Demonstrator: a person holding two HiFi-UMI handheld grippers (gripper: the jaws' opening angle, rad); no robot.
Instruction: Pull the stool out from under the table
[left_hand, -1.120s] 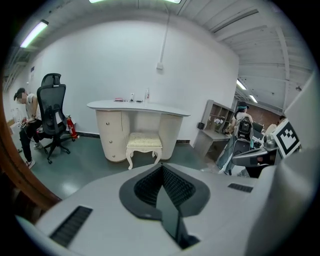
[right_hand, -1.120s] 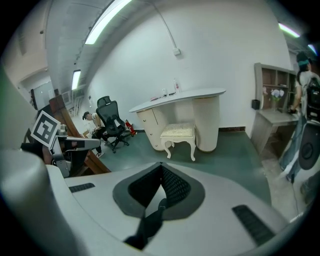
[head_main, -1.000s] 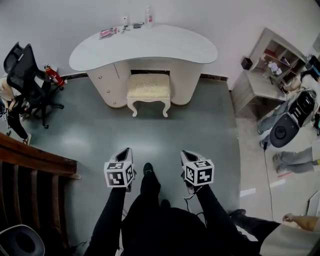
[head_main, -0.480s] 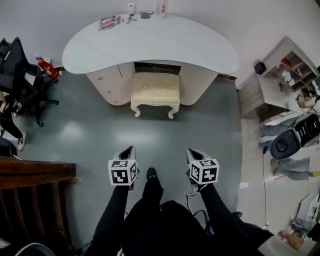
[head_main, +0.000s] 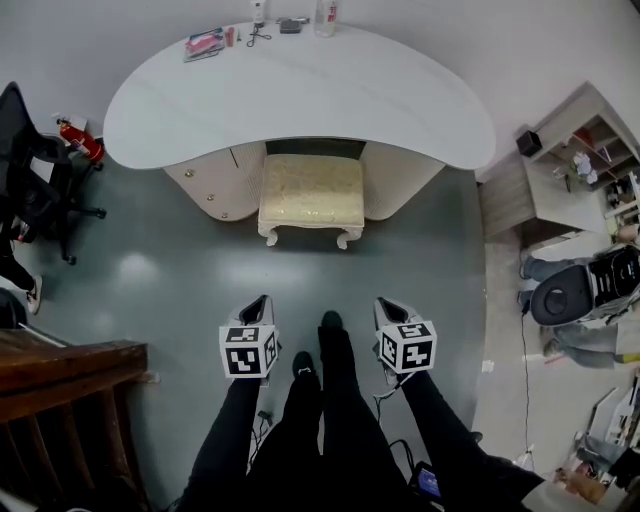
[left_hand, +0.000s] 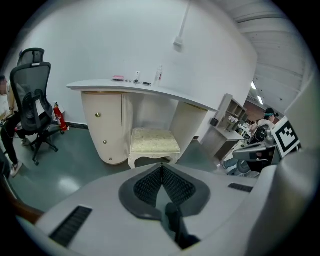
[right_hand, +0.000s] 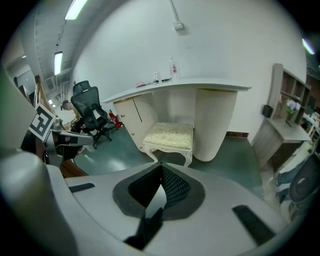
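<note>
A cream cushioned stool (head_main: 311, 198) with carved white legs stands partly under the white curved dressing table (head_main: 300, 95), between its two pedestals. It also shows ahead in the left gripper view as the stool (left_hand: 154, 143) and in the right gripper view as the stool (right_hand: 171, 138). My left gripper (head_main: 258, 306) and right gripper (head_main: 388, 309) hover side by side over the grey-green floor, well short of the stool. Both are shut with nothing between their jaws. My legs and shoes show between them.
A black office chair (head_main: 25, 185) and a red fire extinguisher (head_main: 80, 140) stand at the left. A wooden bench (head_main: 60, 375) lies at lower left. A grey shelf unit (head_main: 560, 170) and a person beside a black speaker (head_main: 560, 300) are at the right. Small items sit on the table's far edge.
The view has advanced toward the table: table and stool look larger and closer. Both grippers stay shut, held in the same spot relative to my body.
</note>
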